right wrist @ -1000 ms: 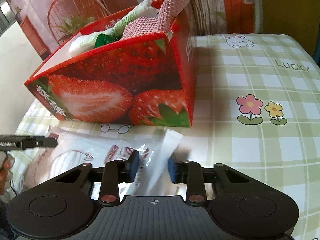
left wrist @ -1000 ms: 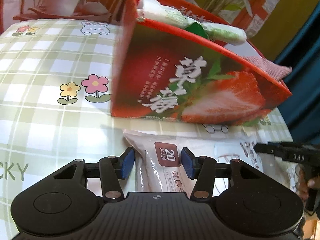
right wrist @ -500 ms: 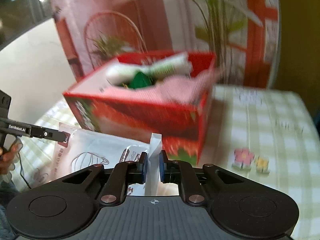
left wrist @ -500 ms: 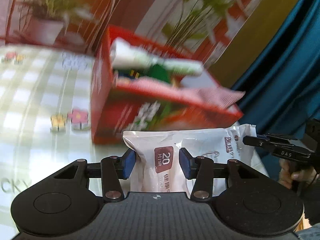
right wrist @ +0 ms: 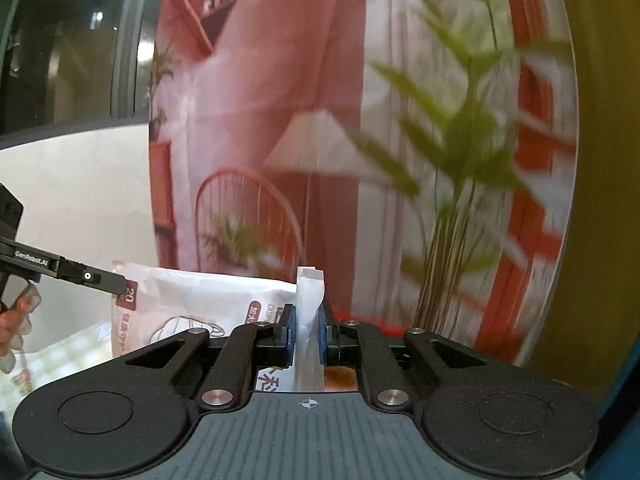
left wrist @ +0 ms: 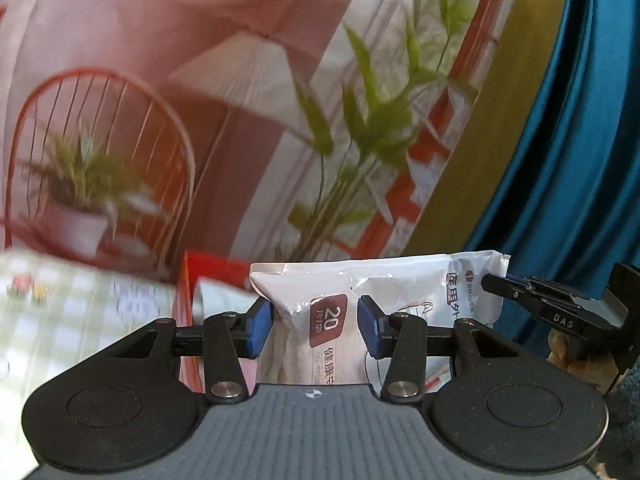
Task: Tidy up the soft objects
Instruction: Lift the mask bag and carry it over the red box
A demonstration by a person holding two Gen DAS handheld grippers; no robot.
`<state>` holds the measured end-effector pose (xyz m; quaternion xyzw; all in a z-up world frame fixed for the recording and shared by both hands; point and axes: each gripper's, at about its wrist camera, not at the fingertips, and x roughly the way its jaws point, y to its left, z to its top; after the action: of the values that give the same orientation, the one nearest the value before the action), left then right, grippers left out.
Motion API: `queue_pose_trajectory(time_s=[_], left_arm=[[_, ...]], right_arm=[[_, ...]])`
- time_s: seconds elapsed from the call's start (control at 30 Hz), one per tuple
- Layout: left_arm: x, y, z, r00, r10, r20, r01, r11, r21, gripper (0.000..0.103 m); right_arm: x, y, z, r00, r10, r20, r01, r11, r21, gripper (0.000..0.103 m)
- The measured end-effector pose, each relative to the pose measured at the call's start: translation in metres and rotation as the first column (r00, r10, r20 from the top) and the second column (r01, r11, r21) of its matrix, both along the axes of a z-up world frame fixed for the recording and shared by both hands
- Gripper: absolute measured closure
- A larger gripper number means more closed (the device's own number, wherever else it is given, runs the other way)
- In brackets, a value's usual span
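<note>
Left wrist view shows what the right wrist view lacks: a corner of the red box [left wrist: 208, 268] and the checked worktop [left wrist: 80, 320] beneath. One white pouch [left wrist: 320, 300] is present, held in the air between two grippers. The left gripper [left wrist: 316, 320] has its blue pads pressed on the pouch's labelled end. The right gripper [right wrist: 307, 334] has its jaws clenched on the pouch's [right wrist: 200, 300] thin sealed edge, which stands upright between them.
</note>
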<state>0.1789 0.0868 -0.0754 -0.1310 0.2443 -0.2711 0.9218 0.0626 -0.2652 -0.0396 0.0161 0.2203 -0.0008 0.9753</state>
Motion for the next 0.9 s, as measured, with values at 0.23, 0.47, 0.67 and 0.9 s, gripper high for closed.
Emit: queue_pose_trajectory(time_s=[0.23,0.47,0.67,0.9], left_arm=[[0.03,-0.02,-0.009,1.0,0.007,-0.002,-0.006,0.999,0.054,0.055],[0.047,-0.023,-0.027,0.999,0.012,-0.044,-0.01,0.999,0.047,0.056],[0.06,-0.028,-0.005,0.999,0.012,0.029,-0.014,0.997,0.073,0.057],[0.058,-0.022,-0.034,0.999,-0.01,-0.042,0.013,0.997,0.076,0.057]], right_arm=[[0.035,-0.019,-0.012,0.997,-0.058,0.04,0.059,0.998,-0.012,0.093],[0.028,-0.024,-0.047,0.997,-0.079,0.017,0.078,0.995,0.056,0.093],[0.042,-0.023,-0.043,0.996,-0.088,0.023,0.087,0.996,0.029,0.094],[0.049,-0.028,-0.055,0.995,-0.102,0.001,0.102,0.994,0.051,0.094]])
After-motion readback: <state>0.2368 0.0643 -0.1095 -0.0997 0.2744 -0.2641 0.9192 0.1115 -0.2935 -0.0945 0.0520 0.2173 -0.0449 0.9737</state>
